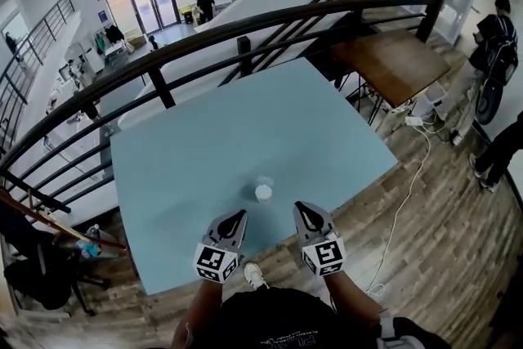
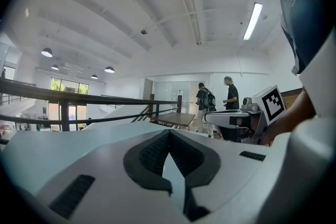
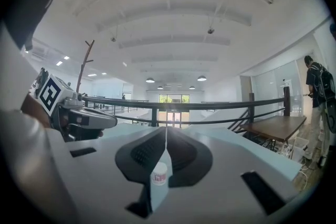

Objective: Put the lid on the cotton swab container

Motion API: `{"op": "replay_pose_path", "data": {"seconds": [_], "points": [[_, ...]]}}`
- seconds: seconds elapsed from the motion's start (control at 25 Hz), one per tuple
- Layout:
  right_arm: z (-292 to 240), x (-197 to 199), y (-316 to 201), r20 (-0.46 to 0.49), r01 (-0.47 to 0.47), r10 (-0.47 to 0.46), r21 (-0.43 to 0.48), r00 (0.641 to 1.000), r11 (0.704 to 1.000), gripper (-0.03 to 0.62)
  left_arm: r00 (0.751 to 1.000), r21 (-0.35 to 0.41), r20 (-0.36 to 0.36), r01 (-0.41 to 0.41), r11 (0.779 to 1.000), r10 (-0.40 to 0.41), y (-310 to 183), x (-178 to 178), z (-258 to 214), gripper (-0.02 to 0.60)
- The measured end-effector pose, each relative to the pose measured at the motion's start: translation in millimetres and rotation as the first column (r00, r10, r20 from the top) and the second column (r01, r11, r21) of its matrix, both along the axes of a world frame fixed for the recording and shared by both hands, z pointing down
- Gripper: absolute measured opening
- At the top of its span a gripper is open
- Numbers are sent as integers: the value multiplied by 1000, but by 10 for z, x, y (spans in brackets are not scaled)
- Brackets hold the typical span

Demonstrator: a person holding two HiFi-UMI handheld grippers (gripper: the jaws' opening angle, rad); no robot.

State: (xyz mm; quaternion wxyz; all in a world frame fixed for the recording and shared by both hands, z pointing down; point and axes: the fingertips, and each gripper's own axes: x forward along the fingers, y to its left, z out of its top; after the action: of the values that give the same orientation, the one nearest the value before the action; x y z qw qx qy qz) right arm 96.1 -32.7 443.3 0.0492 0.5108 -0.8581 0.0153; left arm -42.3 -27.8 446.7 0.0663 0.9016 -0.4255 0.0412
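1. Weighing the risks first: both tools are clenched shut and empty. We judge that either one, lowered as it stands, would tip the light cotton swab container (image 1: 263, 193) or shove it across the table (image 1: 204, 151) rather than pick anything up.
2. The left gripper (image 1: 242, 215) has its jaws pressed together at the tips with nothing between them. Only bare table shows through the slot behind its pads.
3. The right gripper (image 1: 299, 208) is likewise clamped on nothing. The container seen through its slot lies beyond the tips, on the table, and is not in its grasp.
4. The container stands upright near the table's near edge, ahead of the two grippers and roughly between them, touching neither.
5. A clear shape (image 1: 265, 181) sits against the container's far side. We think it may be the lid, but it is too small to tell. A thin lid lying flat would be awkward to pinch, and jaws closing off-centre could flick it away.
6. From above, the container's top shows white, and a red label (image 3: 159, 178) marks its side. We cannot tell whether the white is swabs or a cover. If the container is open, any knock would scatter its contents.
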Motion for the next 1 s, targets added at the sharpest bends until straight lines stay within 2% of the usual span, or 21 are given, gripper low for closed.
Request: {"op": "replay_pose_path", "data": {"seconds": [0.56, 0.88, 1.0], "points": [[-126, -505, -588, -14, -2, 3, 16, 1000, 1000, 21, 999, 9, -35, -37, 999, 38, -518, -369, -37, 11], [-144, -648, -544, -17, -3, 3, 15, 1000, 1000, 21, 998, 23, -41, -37, 999, 38, -587, -555, -61, 11], [-88, -640, -549, -12, 14, -14, 3, 1000, 1000, 21, 999, 20, -21, -32, 999, 33, -603, -547, -2, 11]]}}
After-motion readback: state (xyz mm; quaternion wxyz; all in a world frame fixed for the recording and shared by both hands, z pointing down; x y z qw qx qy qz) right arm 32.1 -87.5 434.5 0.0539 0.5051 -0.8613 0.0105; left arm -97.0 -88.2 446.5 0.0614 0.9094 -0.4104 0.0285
